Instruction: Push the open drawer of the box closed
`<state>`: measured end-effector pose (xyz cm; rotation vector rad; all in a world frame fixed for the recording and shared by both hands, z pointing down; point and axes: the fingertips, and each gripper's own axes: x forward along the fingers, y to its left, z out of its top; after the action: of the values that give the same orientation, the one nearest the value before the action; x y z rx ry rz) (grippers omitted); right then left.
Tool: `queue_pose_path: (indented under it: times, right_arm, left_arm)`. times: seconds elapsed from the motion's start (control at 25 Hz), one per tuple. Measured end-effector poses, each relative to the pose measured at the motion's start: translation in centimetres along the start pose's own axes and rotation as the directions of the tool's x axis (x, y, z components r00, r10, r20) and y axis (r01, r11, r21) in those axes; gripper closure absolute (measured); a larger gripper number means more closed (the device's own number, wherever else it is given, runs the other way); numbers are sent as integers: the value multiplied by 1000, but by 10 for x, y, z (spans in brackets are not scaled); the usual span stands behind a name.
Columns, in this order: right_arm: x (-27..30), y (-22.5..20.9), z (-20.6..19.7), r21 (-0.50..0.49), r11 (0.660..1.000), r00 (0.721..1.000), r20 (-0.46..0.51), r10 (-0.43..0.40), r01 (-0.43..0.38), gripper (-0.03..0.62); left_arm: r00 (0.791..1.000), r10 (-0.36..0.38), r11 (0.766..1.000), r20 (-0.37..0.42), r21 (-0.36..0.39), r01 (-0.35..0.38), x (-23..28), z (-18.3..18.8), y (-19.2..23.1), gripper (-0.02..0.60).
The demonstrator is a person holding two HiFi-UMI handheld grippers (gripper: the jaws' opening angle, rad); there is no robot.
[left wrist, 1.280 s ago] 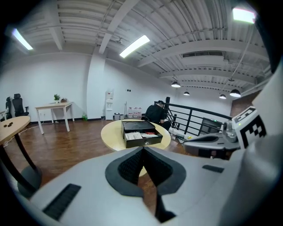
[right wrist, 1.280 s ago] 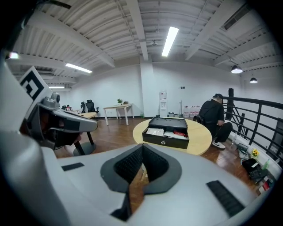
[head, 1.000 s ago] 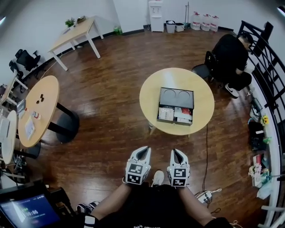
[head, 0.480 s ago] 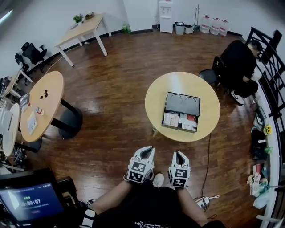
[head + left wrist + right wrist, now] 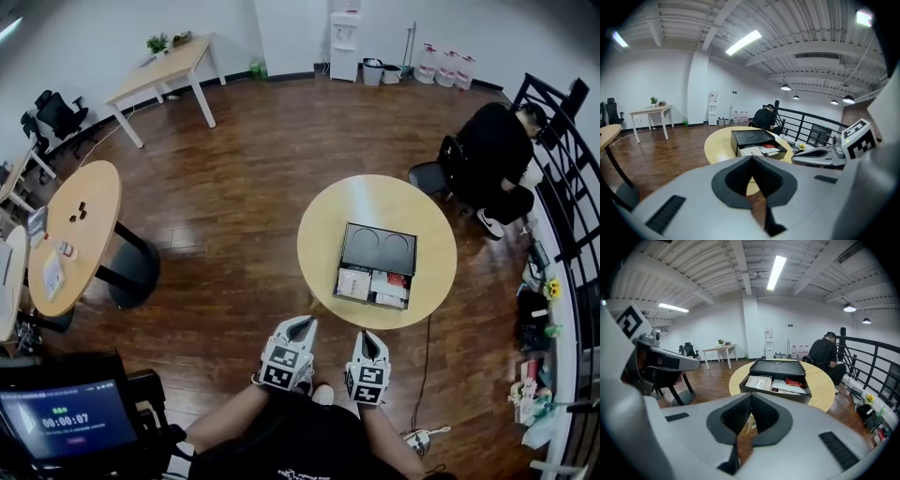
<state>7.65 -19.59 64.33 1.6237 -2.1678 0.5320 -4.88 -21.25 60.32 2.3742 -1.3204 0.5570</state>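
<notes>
A round light-wood table point(image 5: 375, 202) stands on the dark wooden floor point(image 5: 234, 234). In the head view it lies at about 1 o'clock from the two tools and well apart from them. Near its middle sits a flat black box point(image 5: 378, 248) with two round recesses in its top. The box's drawer point(image 5: 372, 286) is pulled out on the 6 o'clock side, toward the person holding the tools. It holds white papers point(image 5: 354, 283) and a small red packet point(image 5: 793, 382).

The left tool point(image 5: 305, 322) and the right tool point(image 5: 368, 335) are held side by side, low in the head view and above the person's lap. Both point toward 12 o'clock, and neither touches the table or the box. In each tool's own view the jaw tips are pressed together with nothing between them, and the open drawer shows beyond them, facing the camera.

At about 2 o'clock from the table a person in black clothing point(image 5: 492, 141) sits on a chair beside a black railing point(image 5: 562, 169). A second round wooden table point(image 5: 75, 225) stands far off at 9 o'clock.
</notes>
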Motion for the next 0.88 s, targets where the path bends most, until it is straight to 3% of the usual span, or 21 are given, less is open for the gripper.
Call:
queue_pose_path:
  times: [0.32, 0.88]
  right_arm:
    - [29, -6, 7, 1, 999, 999, -34, -34, 35, 589]
    - [71, -28, -13, -9, 993, 982, -148, -117, 117, 589]
  left_arm:
    - [999, -39, 999, -1, 29, 39, 28, 19, 26, 581]
    - [994, -96, 995, -47, 3, 96, 67, 17, 47, 581]
